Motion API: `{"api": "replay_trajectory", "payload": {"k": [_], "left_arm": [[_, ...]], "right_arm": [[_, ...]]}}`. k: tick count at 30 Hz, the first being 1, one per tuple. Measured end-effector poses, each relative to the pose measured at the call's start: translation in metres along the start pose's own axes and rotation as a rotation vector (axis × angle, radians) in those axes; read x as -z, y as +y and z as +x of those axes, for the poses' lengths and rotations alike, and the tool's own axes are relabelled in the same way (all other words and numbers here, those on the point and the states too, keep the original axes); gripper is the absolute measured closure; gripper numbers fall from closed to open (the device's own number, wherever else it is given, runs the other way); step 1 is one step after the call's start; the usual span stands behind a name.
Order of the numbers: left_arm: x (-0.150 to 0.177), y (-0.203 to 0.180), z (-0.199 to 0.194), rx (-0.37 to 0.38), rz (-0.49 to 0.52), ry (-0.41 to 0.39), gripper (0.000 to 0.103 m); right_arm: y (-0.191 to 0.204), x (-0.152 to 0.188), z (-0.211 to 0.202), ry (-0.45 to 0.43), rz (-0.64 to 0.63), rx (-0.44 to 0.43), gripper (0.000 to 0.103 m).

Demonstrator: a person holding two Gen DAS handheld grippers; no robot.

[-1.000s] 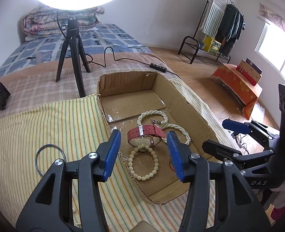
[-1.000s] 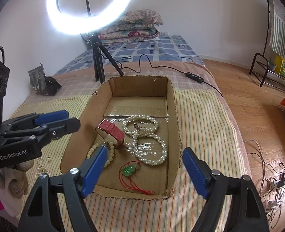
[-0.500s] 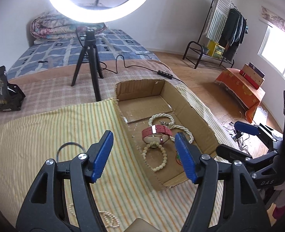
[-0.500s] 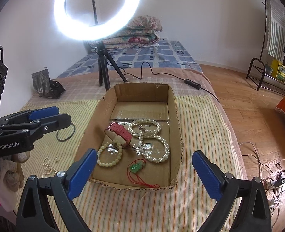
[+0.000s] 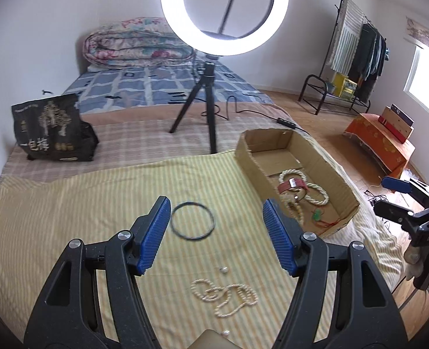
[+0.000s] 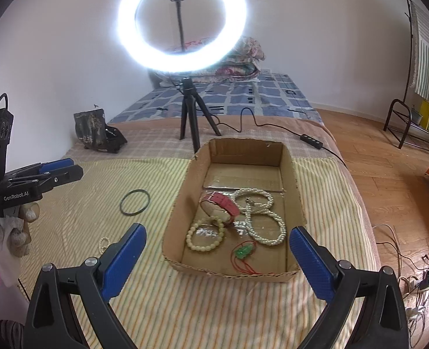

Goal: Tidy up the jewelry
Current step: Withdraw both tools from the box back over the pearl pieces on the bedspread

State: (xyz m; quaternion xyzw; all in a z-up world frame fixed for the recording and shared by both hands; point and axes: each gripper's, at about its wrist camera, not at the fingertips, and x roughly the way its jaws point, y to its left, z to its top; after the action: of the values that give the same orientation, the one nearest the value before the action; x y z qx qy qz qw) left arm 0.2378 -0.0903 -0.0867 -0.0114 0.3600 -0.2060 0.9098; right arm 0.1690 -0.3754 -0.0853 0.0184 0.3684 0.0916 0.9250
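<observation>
A cardboard box [image 6: 243,151] on the striped cloth holds a red watch [image 6: 221,205], a cream bead bracelet [image 6: 189,237], a white pearl necklace [image 6: 268,242] and a green pendant [image 6: 245,251] on red cord. My right gripper [image 6: 217,229] hovers open and empty before the box's near end. My left gripper [image 5: 215,203] is open and empty over the cloth, left of the box [image 5: 327,168]. A black ring [image 5: 193,239] lies just beyond its fingertips. Another pearl necklace [image 5: 224,296] and a loose pearl [image 5: 223,269] lie below it.
A ring light on a tripod [image 6: 189,107] stands behind the box, its cable [image 6: 272,122] trailing right. A black bag [image 5: 51,128] sits at the far left. The bed's right edge drops to a wooden floor [image 6: 389,180] strewn with cables.
My left gripper has pulled back from the box and swung left over the cloth, its jaws wider. My right gripper has backed off and risen, its jaws wider too. The jewelry in the box stayed put.
</observation>
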Motion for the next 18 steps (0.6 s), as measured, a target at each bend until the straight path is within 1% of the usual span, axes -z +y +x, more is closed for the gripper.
{"api": "replay_trajectory", "payload": {"k": [5,11,18], "left_arm": [[0.013,0.021,-0.010,-0.023,-0.009,0.009,0.035],[0.030,0.032,-0.015,-0.005,-0.015,0.033,0.035],[0.050,0.035,-0.013,0.023,-0.019,0.068,0.035]], "right_arm": [[0.015,0.001,0.000,0.002,-0.014,-0.033,0.003],[0.031,0.004,0.001,0.008,-0.026,-0.077,0.005],[0.046,0.005,0.007,0.028,-0.039,-0.123,0.016]]}}
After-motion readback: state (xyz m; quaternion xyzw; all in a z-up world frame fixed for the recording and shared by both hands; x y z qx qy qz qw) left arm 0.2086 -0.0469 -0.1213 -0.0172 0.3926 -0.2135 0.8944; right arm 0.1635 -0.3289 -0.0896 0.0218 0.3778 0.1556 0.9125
